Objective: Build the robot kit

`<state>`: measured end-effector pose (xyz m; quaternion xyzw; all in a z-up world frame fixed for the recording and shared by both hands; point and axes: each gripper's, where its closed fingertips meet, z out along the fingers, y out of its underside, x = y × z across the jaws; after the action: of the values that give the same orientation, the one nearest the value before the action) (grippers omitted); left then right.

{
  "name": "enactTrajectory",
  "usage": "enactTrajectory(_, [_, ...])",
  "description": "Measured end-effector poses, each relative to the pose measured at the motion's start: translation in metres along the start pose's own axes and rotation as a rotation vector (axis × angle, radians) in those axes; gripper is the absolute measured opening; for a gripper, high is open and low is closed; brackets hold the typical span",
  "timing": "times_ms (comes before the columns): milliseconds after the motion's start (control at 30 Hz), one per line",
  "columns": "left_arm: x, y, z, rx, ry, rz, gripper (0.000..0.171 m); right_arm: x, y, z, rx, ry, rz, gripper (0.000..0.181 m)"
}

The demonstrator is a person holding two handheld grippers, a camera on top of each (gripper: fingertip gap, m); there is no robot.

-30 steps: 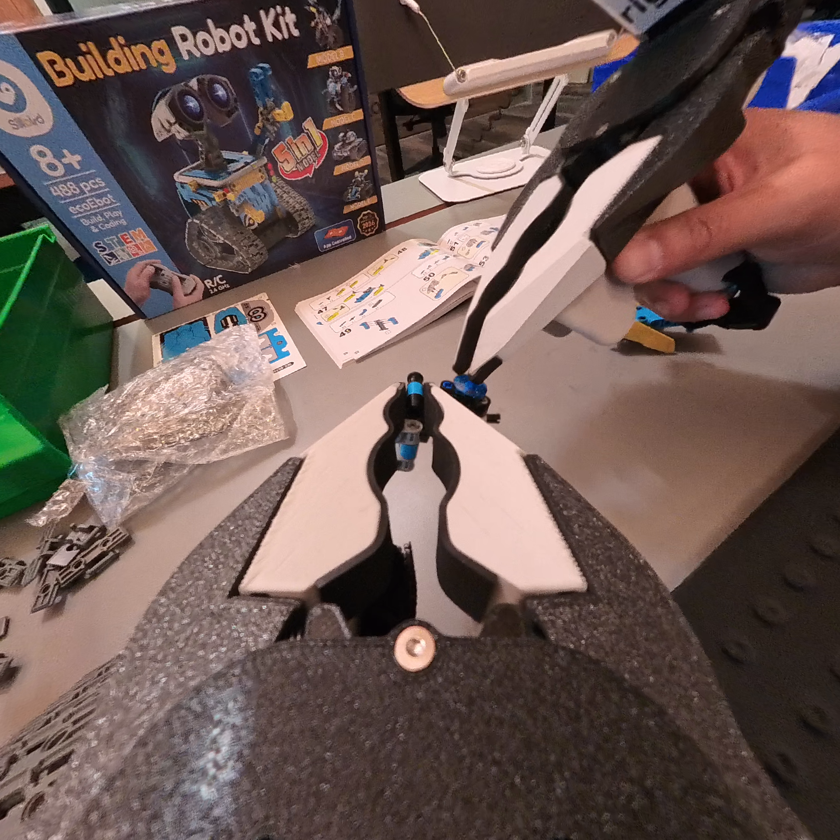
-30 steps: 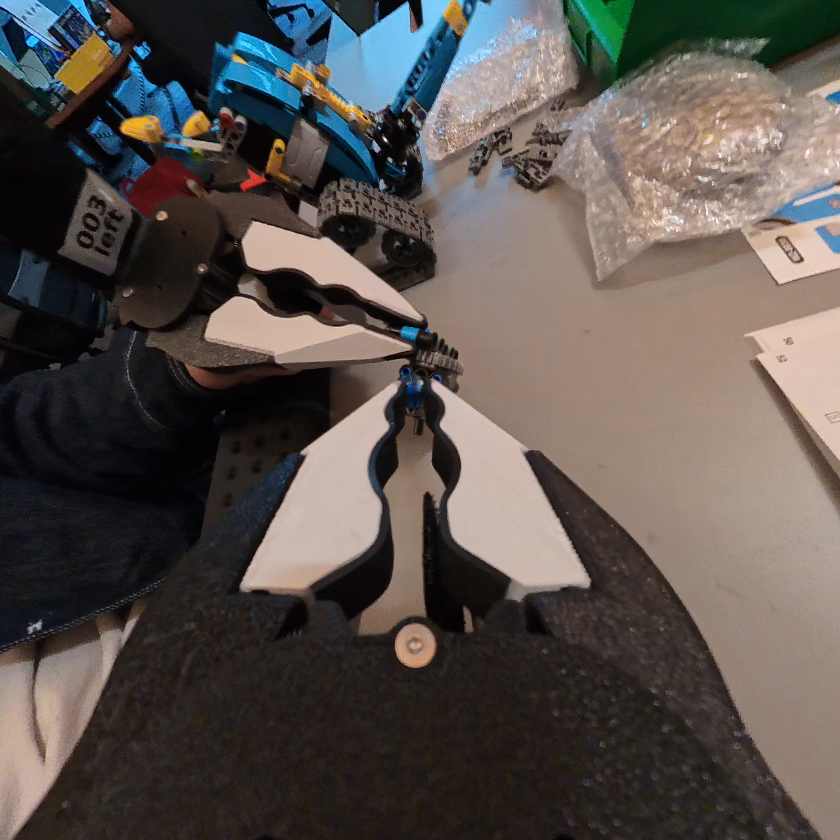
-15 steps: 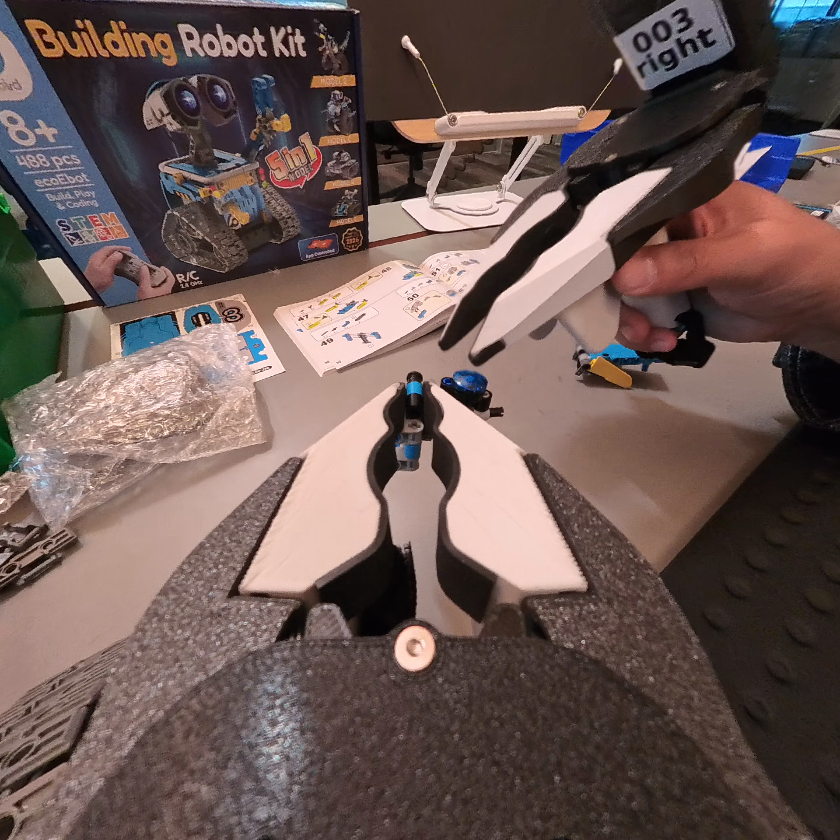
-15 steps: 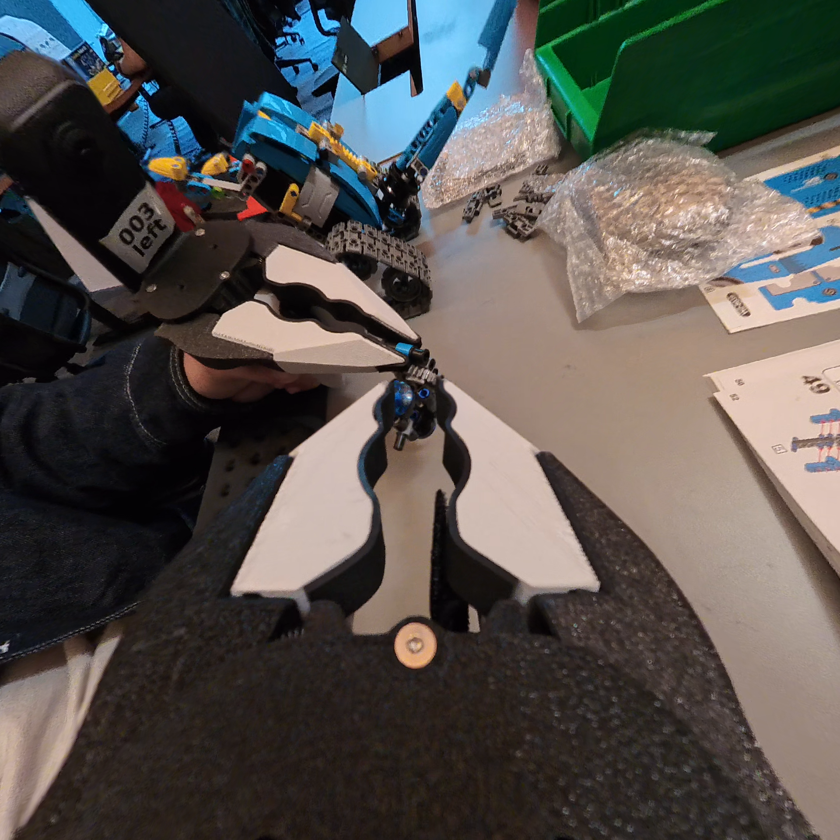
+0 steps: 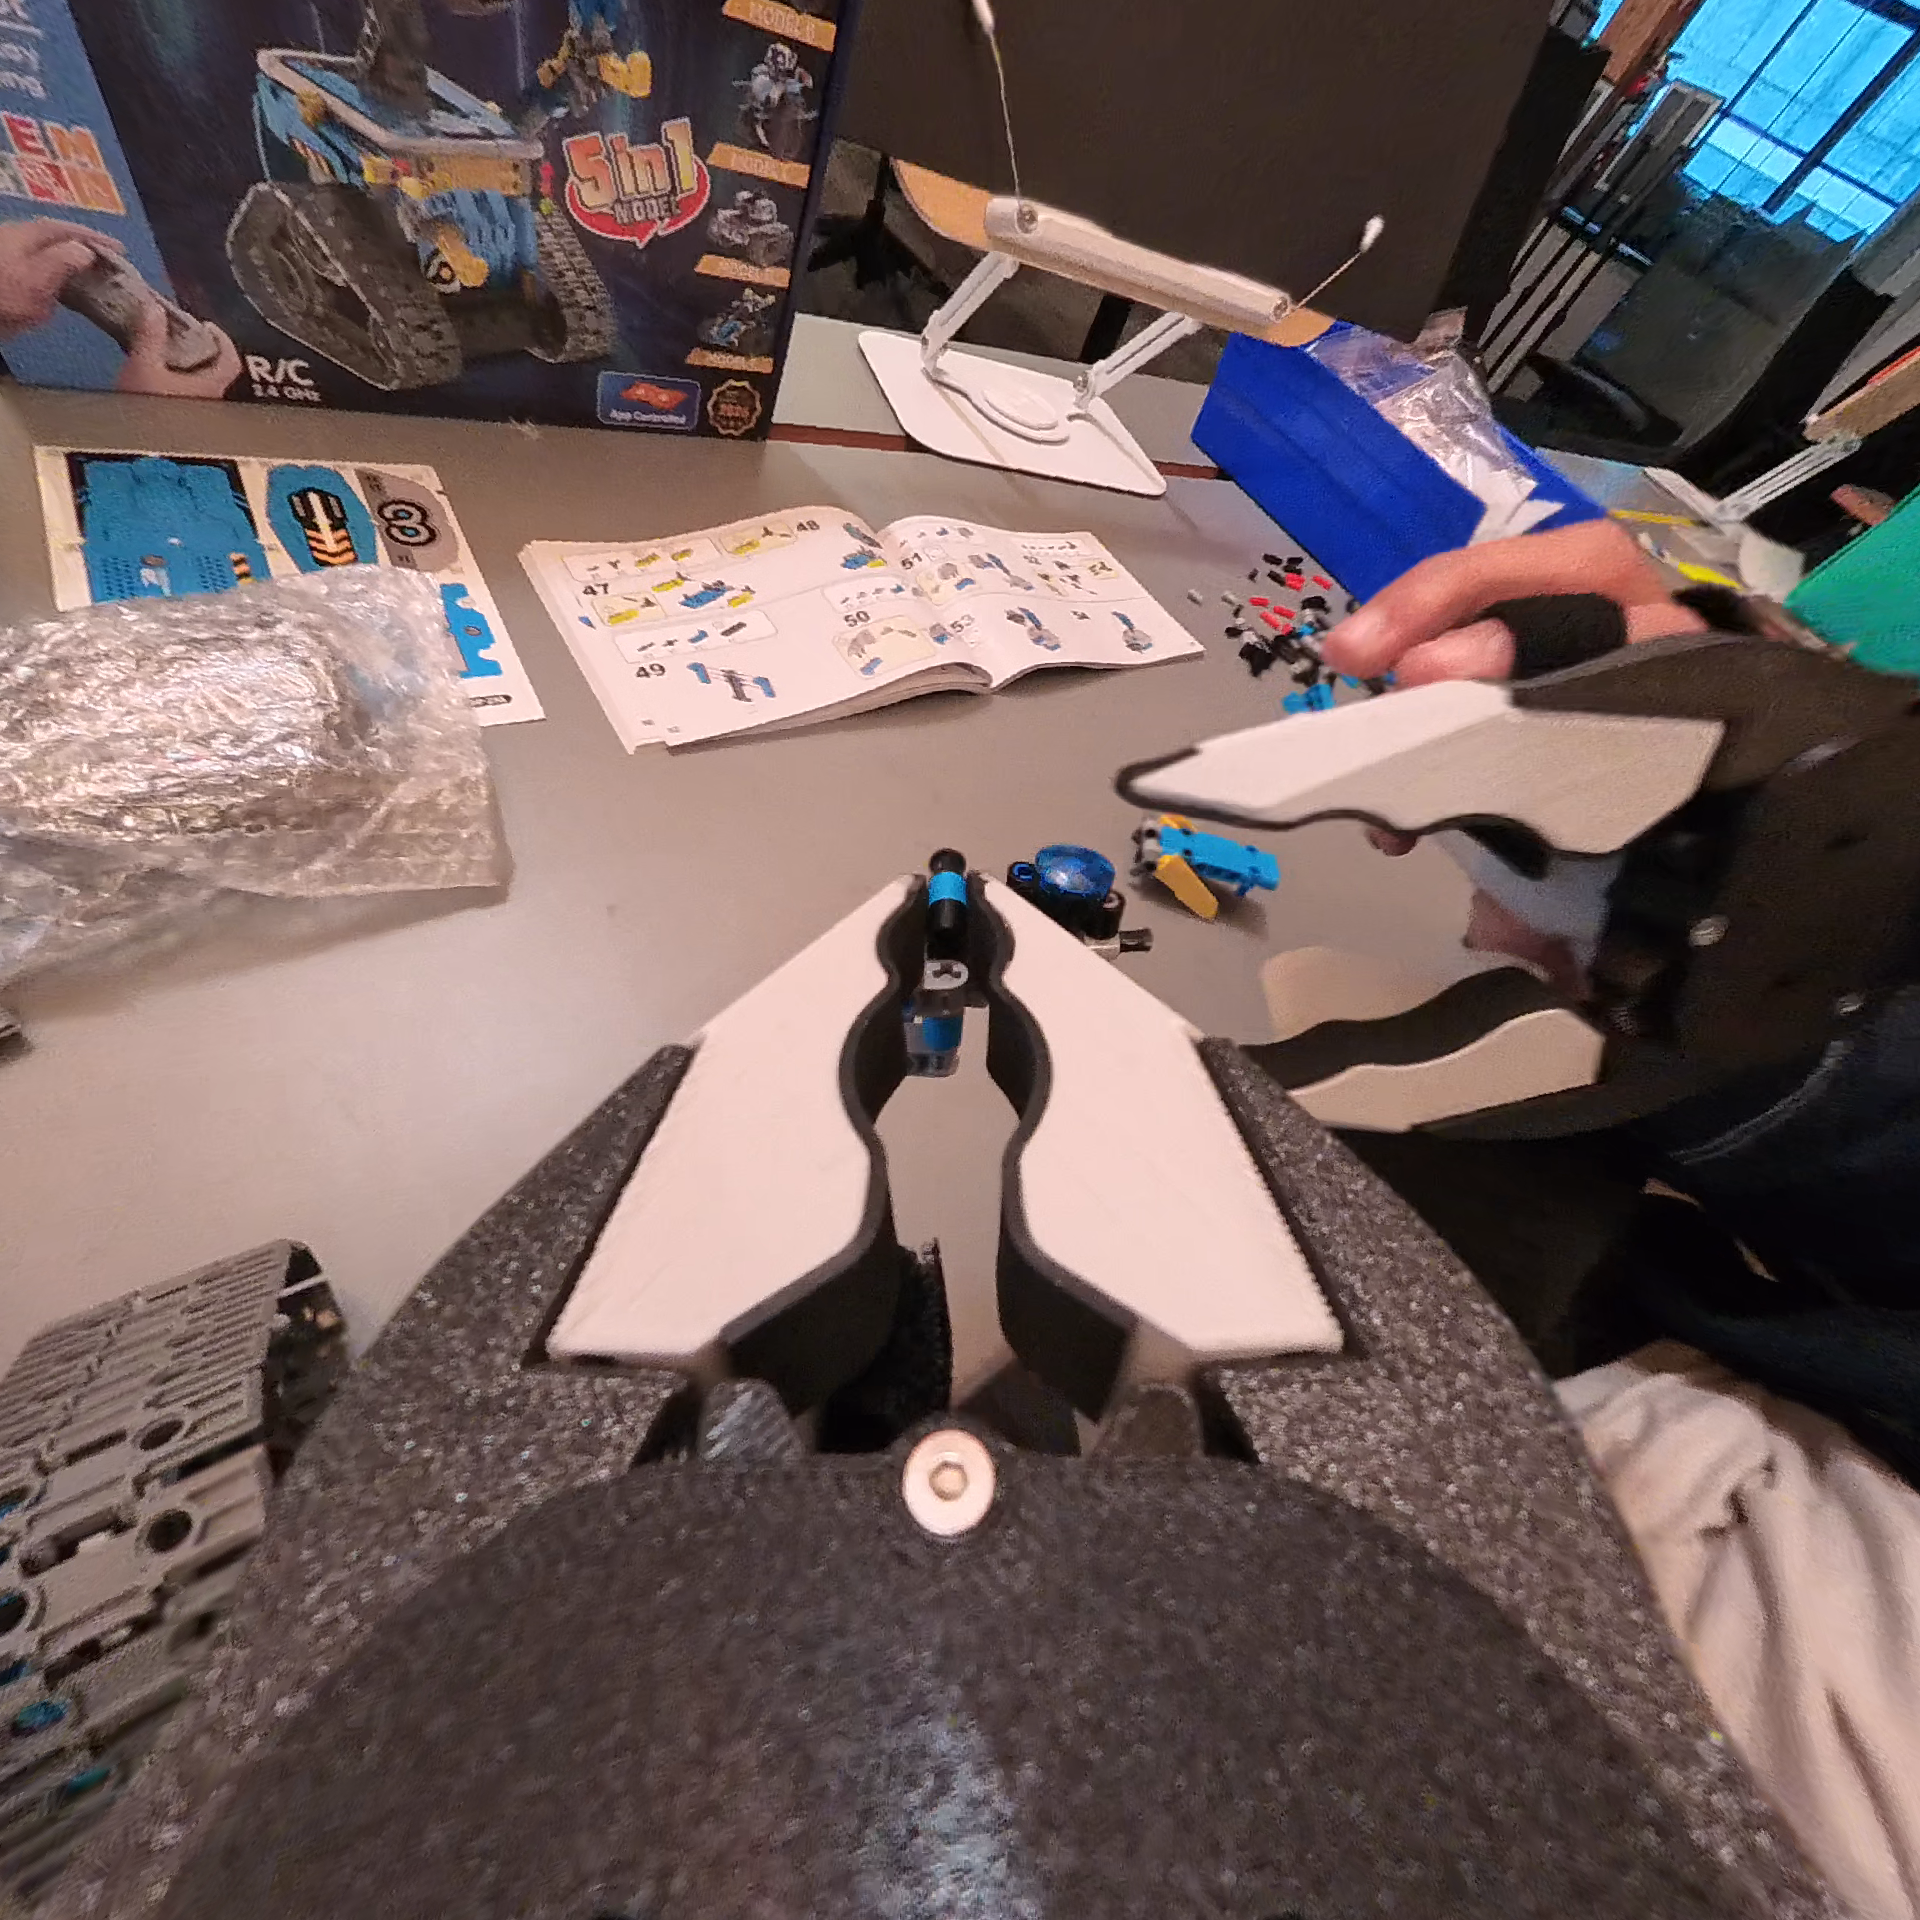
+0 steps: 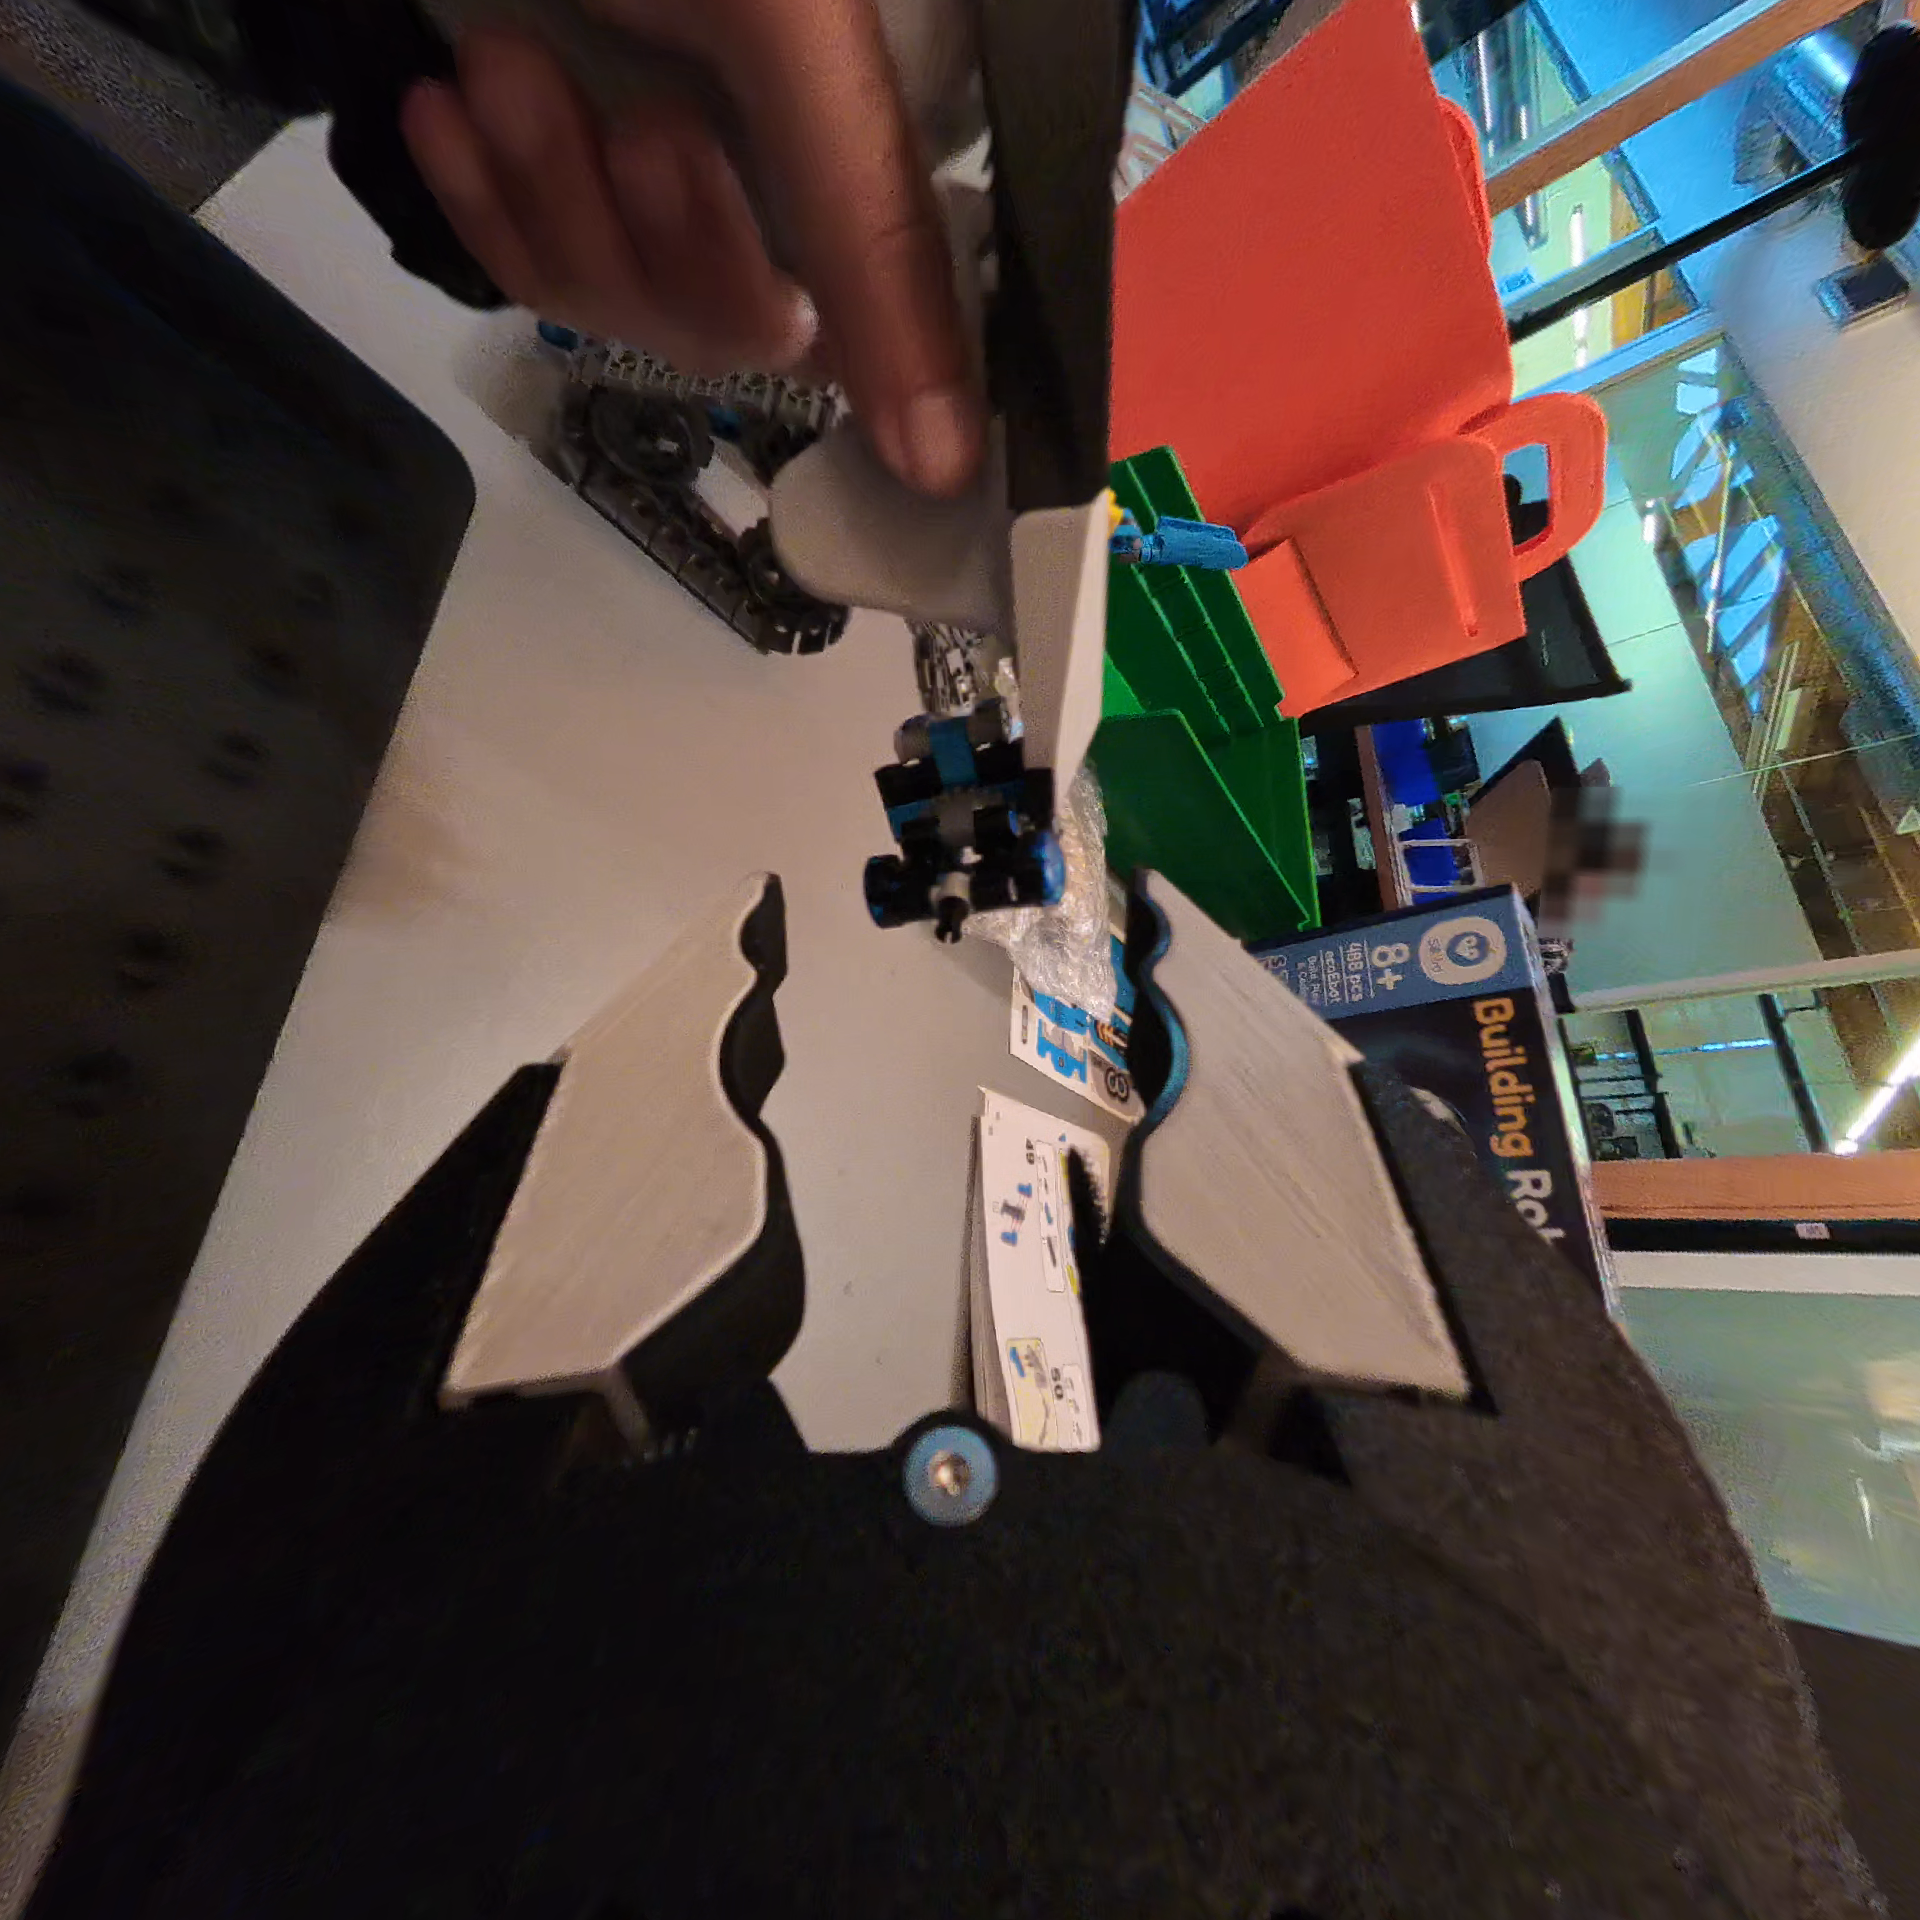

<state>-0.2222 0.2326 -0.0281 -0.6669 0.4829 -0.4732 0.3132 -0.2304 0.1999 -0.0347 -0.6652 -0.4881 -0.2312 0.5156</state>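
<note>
Swung away rightward from the instruction booklet (image 5: pixel 852 613): right gripper (image 6: pixel 951 904), jaws now spread wide, empty. Left gripper (image 5: pixel 945 883) clamped on small blue-black brick assembly (image 5: pixel 940 966), near booklet.

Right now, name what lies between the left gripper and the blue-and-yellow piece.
In the left wrist view, a blue-domed black piece sits between left gripper and blue-and-yellow piece.

blue-and-black brick piece (image 5: pixel 943 940), grey table (image 5: pixel 644 935), green bins (image 6: pixel 1195 727).

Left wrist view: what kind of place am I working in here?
Probably an office or lab workbench set up for toy building: a robot kit box, an open instruction booklet and loose small bricks on a grey table.
</note>
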Motion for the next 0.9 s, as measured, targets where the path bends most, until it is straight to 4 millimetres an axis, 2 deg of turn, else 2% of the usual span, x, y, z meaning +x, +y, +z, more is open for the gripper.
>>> enactTrajectory(67, [0.007,-0.003,-0.005,-0.008,0.013,-0.012,0.007,0.001,0.002,0.005,-0.024,0.01,0.04,0.067])
enactTrajectory(200, [0.014,-0.004,-0.008,-0.029,0.019,-0.013,0.007,0.002,-0.008,0.002,-0.003,0.028,-0.021,0.049])
enactTrajectory(367, [0.013,0.001,-0.004,-0.046,0.025,-0.035,0.007,0.004,-0.01,0.002,-0.022,0.021,-0.057,0.042])
enactTrajectory(467, [0.01,0.002,-0.004,-0.048,0.017,-0.042,0.007,-0.002,-0.013,0.001,-0.014,0.0,-0.081,0.045])
enactTrajectory(533, [0.009,0.002,-0.004,-0.049,0.013,-0.045,0.007,-0.005,-0.013,0.0,-0.013,-0.016,-0.076,0.058])
enactTrajectory(600, [0.009,0.003,-0.004,-0.051,0.018,-0.051,0.007,-0.003,-0.006,0.003,-0.053,0.004,-0.081,0.062])
enactTrajectory(833, [0.016,0.003,-0.002,-0.05,0.062,-0.079,0.007,-0.004,0.0,0.006,-0.069,0.032,-0.133,0.045])
enactTrajectory(900, [0.017,0.002,-0.003,-0.041,0.078,-0.095,0.007,-0.002,0.0,0.005,-0.067,0.051,-0.155,0.045])
